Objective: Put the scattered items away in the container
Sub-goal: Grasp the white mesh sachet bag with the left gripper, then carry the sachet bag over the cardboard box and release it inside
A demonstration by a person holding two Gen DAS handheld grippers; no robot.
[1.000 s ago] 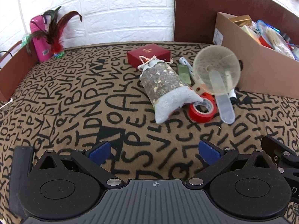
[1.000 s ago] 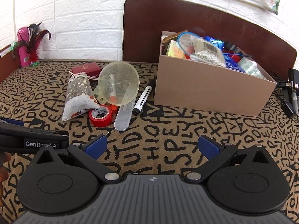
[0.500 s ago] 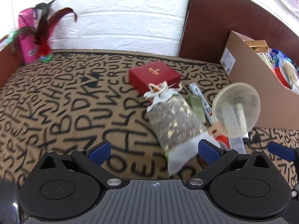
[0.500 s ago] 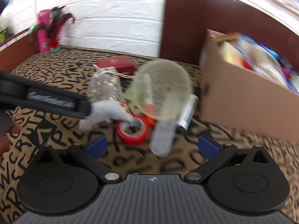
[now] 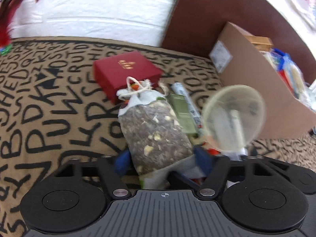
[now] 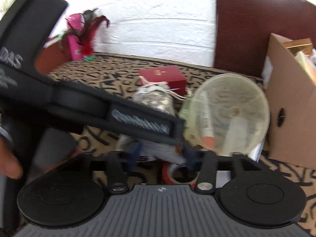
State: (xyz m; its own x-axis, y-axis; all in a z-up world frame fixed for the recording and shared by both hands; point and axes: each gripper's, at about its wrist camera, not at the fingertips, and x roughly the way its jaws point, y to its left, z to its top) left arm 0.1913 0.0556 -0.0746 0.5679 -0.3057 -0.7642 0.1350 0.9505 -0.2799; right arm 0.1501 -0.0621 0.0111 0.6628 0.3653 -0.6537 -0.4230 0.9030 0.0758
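A cloth sachet [image 5: 156, 136] of dried herbs lies on the letter-print mat, and my left gripper [image 5: 163, 161] is closing on its lower end, blue pads against both sides. In the right wrist view the sachet [image 6: 156, 98] is partly hidden behind the black side plate of the left tool [image 6: 138, 122]. My right gripper [image 6: 162, 153] is closing too, with the sachet's grey end between its pads; blur hides any contact. A red tape roll [image 6: 167, 174] lies under its fingers. The cardboard box [image 5: 256, 90], full of items, stands at the right.
A clear funnel [image 5: 233, 118] leans right of the sachet over a marker. A red gift box [image 5: 126, 73], a green pack [image 5: 182, 114] and a pen [image 5: 184, 96] lie behind it. A pink bottle with feathers [image 6: 83, 35] stands far left. A hand [image 6: 9, 165] is at the left edge.
Both grippers have moved forward and tipped down onto the pile. Their jaws have gone from wide apart to much narrower, the left now around the sachet's end.
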